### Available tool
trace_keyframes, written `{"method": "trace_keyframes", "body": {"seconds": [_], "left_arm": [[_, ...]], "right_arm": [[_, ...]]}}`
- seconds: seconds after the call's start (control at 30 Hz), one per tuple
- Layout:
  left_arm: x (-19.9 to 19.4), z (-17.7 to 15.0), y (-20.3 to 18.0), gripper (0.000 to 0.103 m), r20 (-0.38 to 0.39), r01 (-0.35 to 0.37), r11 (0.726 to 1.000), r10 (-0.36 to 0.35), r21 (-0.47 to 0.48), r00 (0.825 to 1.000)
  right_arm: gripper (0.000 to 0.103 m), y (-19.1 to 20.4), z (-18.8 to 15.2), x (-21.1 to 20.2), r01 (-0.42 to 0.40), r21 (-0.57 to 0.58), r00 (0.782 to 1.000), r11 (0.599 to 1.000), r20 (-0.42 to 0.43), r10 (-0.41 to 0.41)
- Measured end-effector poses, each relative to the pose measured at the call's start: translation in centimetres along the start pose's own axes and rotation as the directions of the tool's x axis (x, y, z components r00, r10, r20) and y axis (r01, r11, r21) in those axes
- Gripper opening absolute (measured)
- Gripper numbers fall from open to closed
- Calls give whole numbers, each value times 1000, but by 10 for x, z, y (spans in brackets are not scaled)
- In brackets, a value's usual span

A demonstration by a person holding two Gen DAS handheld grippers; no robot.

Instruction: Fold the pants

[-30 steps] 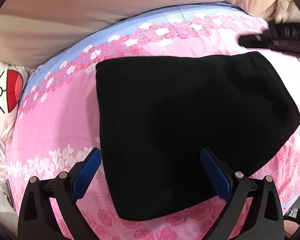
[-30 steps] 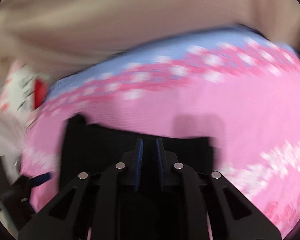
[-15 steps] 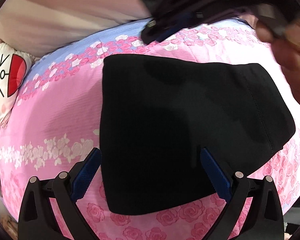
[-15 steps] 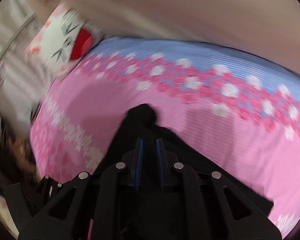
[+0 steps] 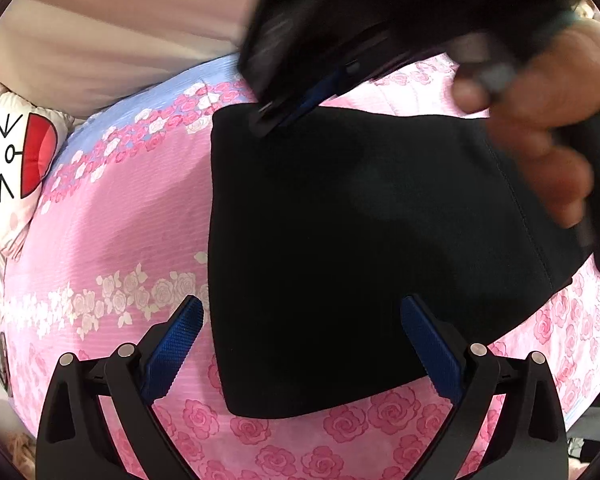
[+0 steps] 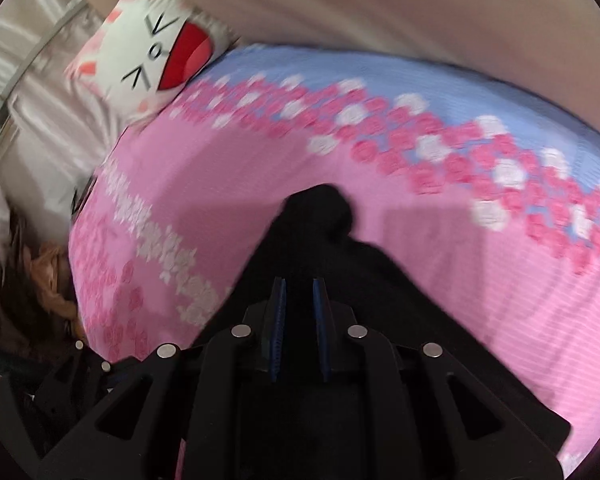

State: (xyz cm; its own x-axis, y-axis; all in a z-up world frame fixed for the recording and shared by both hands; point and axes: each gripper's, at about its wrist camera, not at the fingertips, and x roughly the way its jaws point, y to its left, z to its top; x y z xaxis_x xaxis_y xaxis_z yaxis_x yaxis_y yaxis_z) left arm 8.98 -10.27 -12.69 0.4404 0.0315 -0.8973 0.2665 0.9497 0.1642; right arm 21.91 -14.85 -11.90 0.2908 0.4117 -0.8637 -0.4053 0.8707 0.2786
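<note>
Pants (image 5: 360, 248) lie as a black folded block on the pink rose-print bed (image 5: 112, 216), already reduced to a compact, roughly four-sided shape. The left gripper (image 5: 302, 344) hovers low at the near edge with its blue fingers (image 5: 172, 344) spread wide and holding nothing; one finger sits over bare bedsheet just left of the cloth, the other over the cloth itself. The right gripper (image 5: 296, 112) reaches in from above to the far left corner of the block, and its own camera shows the jaws drawn close together, a narrow gap between them, with black fabric bunched up ahead of them (image 6: 316, 216); it looks to be pinching that corner, though the contact itself is blurred. The right hand (image 5: 540, 136) grips its handle over the far right side. A cartoon-face pillow (image 5: 24, 160) lies off the bed's left end. Judging by this, the right gripper is the nearer one to any far-edge adjustment, and the block's longer side runs left to right across the left camera's view.
</note>
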Motion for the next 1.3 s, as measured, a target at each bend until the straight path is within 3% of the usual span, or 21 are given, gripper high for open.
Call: {"method": "trace_keyframes", "body": {"seconds": [0.07,0.13,0.2,0.27,0.33,0.43,0.5,0.57,0.63,0.7,0.8,0.9,0.97,1.1,1.17,1.2,1.27,1.3], "left_arm": [[1,0,-2,98,-11,3,1000,-3,4,1000],[2,-1,-4,98,-21,-3,1000,3,12,1000],[1,-1,-6,98,-18,-6,1000,7,25,1000],[-2,-2,-7,98,-6,-9,999,9,37,1000],[-4,-2,-10,98,0,-5,999,5,47,1000],[-1,-1,-15,98,-19,2,998,0,60,1000],[0,2,-19,98,-27,-1,998,3,66,1000],[-2,5,-21,98,-13,-10,997,11,76,1000],[-5,6,-22,98,1,-13,997,13,80,1000],[-5,8,-21,98,0,-10,996,10,84,1000],[1,10,-24,98,-17,-3,996,4,91,1000],[5,13,-28,98,-19,2,995,-1,98,1000],[5,17,-31,98,-17,18,995,-16,102,1000],[6,24,-38,98,-15,21,992,-19,121,1000],[5,27,-41,98,-7,17,991,-16,129,1000],[4,28,-43,98,-6,15,991,-14,132,1000],[2,28,-46,98,-1,12,991,-12,137,1000],[2,29,-46,98,0,7,990,-7,139,1000]], "right_arm": [[12,-9,5,21,45,19,999,999,-19,-45],[12,-32,8,37,76,132,997,988,-42,-71],[12,-38,9,22,25,218,1000,976,6,-27],[17,-26,4,-11,-37,213,993,976,120,12],[17,-15,0,-16,-59,187,992,981,118,38],[14,-14,-1,23,27,120,999,992,-20,-25],[13,-35,-5,24,45,203,999,978,4,-47],[16,-54,-16,-12,72,331,989,941,99,-111],[18,-65,-44,-58,93,371,968,924,183,-171],[20,-78,-87,-96,123,432,953,894,201,-229],[61,-105,-150,-136,227,559,913,798,162,-373],[61,-121,-184,-149,179,628,921,757,164,-353],[61,-120,-193,-145,183,626,925,758,151,-348],[59,-111,-196,-122,199,598,938,777,113,-327],[41,-108,-198,-111,185,593,949,784,98,-299],[27,-107,-199,-108,183,588,952,788,95,-292],[21,-99,-199,-109,217,568,942,794,92,-323],[12,-98,-199,-112,223,565,940,794,92,-329]]}}
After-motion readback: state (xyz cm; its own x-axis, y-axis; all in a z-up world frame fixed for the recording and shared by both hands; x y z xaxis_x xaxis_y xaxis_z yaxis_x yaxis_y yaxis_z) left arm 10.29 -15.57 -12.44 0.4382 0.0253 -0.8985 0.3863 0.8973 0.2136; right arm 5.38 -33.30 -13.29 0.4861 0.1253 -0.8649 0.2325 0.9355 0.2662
